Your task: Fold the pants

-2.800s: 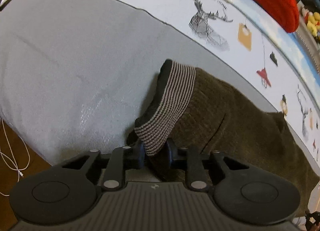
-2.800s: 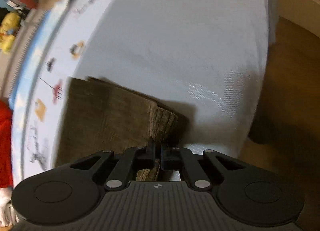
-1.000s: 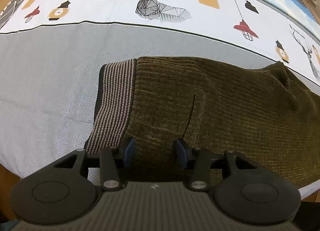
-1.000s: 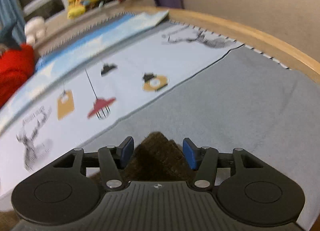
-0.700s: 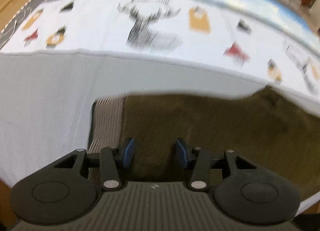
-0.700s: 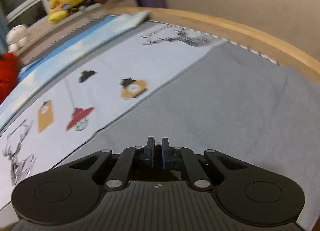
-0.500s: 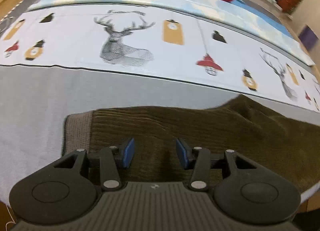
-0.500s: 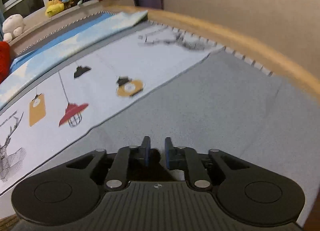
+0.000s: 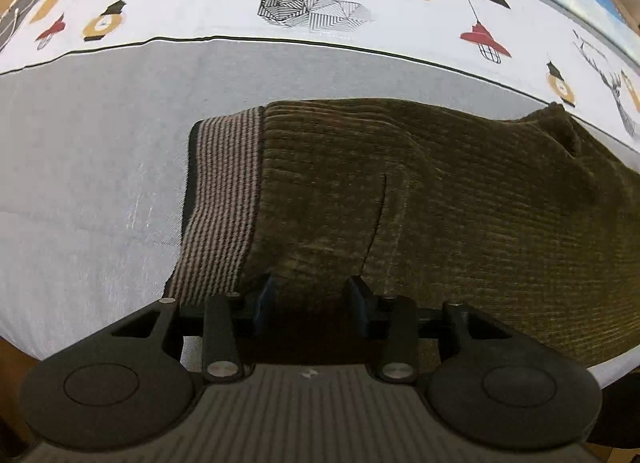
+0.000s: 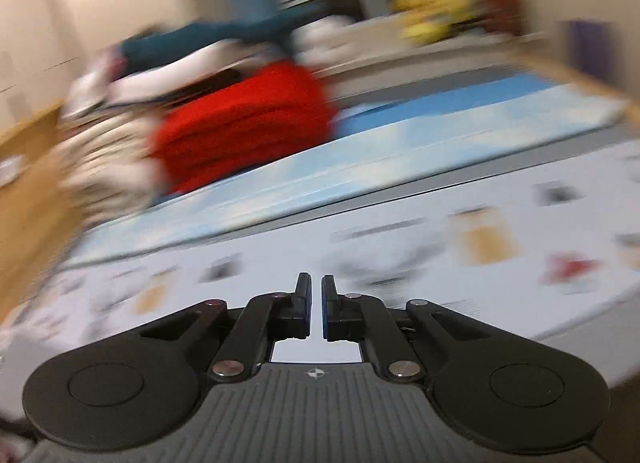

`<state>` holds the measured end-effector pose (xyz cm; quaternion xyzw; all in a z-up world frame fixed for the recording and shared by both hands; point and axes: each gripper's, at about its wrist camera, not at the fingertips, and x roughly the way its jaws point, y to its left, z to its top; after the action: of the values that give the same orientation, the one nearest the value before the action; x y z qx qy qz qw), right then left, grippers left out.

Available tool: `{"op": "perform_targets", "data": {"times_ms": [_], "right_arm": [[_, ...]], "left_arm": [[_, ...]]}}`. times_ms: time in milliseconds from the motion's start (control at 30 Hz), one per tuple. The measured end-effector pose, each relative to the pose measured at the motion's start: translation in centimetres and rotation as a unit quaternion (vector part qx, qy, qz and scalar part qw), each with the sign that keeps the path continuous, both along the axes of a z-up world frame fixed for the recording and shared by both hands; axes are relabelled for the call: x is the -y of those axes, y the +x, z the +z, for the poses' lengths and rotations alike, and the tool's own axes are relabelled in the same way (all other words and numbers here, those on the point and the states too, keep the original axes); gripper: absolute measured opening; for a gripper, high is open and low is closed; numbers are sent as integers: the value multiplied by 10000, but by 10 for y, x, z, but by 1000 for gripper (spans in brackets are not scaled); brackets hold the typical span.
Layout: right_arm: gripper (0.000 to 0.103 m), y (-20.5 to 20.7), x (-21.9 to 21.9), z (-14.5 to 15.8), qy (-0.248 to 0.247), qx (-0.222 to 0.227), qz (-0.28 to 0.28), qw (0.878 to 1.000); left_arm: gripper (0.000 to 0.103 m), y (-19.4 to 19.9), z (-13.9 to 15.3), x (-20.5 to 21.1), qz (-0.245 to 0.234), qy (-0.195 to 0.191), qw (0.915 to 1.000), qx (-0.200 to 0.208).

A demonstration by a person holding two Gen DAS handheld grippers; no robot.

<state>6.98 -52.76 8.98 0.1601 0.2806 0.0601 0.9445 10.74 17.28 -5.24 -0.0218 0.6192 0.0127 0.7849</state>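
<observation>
Olive-brown corduroy pants lie folded flat on the grey bedcover, with the striped waistband at their left end. My left gripper points steeply down at the near edge of the pants, just right of the waistband. Its jaws are closing, a hump of the fabric sits between the fingers, and a wide gap remains. My right gripper is shut with nothing in it, held in the air over the printed sheet. Its view is motion-blurred and the pants are out of it.
A white sheet printed with deer and lamps lies beyond the grey cover. A red blanket and piled bedding sit at the far side. The bed's wooden frame runs along the left. The bed edge is just below my left gripper.
My right gripper let go of the pants corner, shut empty and swung up and away across the bed. My left gripper tipped up briefly, then came back down onto the pants.
</observation>
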Motion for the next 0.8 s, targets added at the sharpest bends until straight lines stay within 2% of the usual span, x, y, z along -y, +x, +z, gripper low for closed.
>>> {"op": "perform_targets", "data": {"times_ms": [67, 167, 233, 367, 500, 533, 600, 667, 700, 733, 800], "right_arm": [[6, 21, -48, -9, 214, -237, 798, 9963], [12, 45, -111, -29, 111, -634, 1539, 9860], [31, 60, -141, -45, 77, -958, 1854, 9780], [39, 79, -187, -76, 75, -1549, 2398, 9584], [56, 96, -214, -98, 145, -1947, 2606, 9455], [56, 100, -216, -103, 148, -2042, 2647, 9423], [56, 107, -225, -113, 92, -2233, 2746, 9352], [48, 111, -233, -119, -102, -2272, 2888, 9300], [10, 112, -239, -119, -273, -2240, 2969, 9279], [9, 115, -242, -114, -442, -2076, 3025, 9292], [8, 123, -233, -95, -134, -1557, 2830, 9463]], "left_arm": [[45, -2, 1, -4, 34, -33, 10000, 10], [45, -6, 2, -7, 77, -93, 9999, 30], [45, -7, 3, -8, 82, -123, 9999, 32], [45, -6, 2, -9, 68, -160, 9998, 12], [45, -3, 1, -9, 51, -189, 9998, -22], [45, -3, 1, -9, 45, -196, 9998, -31], [45, -2, 0, -9, 37, -204, 9998, -43], [45, -1, 0, -9, 20, -212, 9998, -56], [45, -1, 0, -9, 16, -225, 9997, -58], [45, -1, 0, -10, 17, -240, 9997, -55], [45, -1, 0, -10, -5, -226, 9997, -11]]}}
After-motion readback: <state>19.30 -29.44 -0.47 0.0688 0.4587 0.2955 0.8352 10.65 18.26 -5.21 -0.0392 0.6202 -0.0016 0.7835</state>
